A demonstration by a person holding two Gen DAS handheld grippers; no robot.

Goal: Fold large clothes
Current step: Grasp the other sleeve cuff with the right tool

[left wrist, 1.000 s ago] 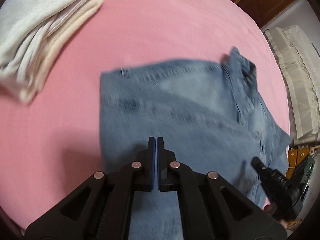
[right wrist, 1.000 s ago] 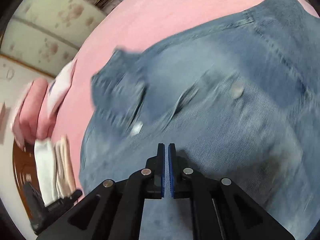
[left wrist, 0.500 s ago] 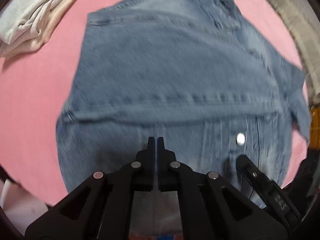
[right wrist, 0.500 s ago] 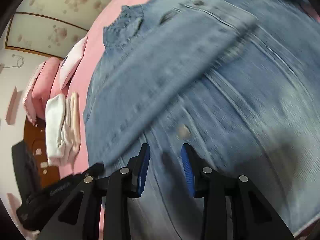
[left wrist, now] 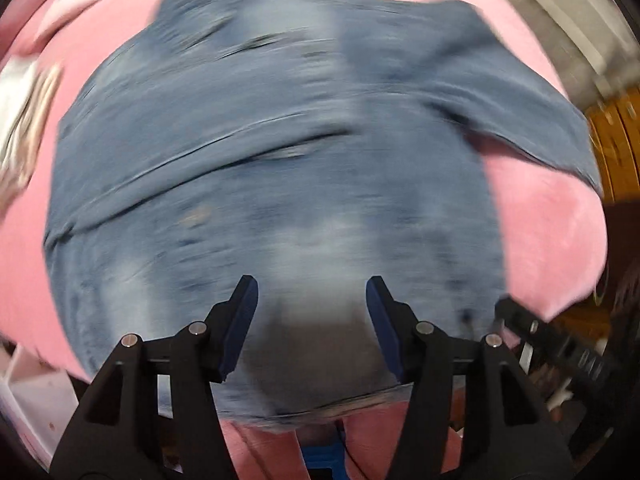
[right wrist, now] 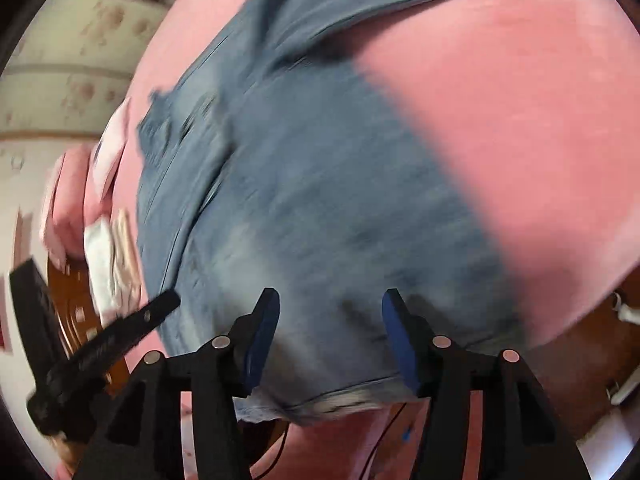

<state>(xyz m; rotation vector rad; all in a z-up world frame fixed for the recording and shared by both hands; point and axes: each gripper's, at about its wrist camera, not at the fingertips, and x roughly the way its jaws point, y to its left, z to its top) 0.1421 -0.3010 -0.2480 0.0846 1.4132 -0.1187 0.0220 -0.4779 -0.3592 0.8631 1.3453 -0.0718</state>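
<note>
A blue denim jacket (left wrist: pixel 280 152) lies spread on the pink bed (left wrist: pixel 548 236); both views are motion-blurred. It also shows in the right wrist view (right wrist: pixel 320 200), with its hem at the bed's near edge. My left gripper (left wrist: pixel 311 292) is open and empty above the jacket's near part. My right gripper (right wrist: pixel 330 304) is open and empty above the hem. The left gripper's body (right wrist: pixel 108 336) shows at the lower left of the right wrist view, and the right gripper's body (left wrist: pixel 560 352) at the lower right of the left wrist view.
A stack of folded white and cream clothes (right wrist: pixel 112 256) lies on the bed left of the jacket, also in the left wrist view (left wrist: pixel 24 120). Pink pillows (right wrist: pixel 68 192) lie beyond it. The bed's near edge (right wrist: pixel 560 320) drops off just below the grippers.
Both grippers have opened; the left was shut half a second ago, the right partly open. Both pulled back toward the bed's near edge, and the jacket now lies flat below them.
</note>
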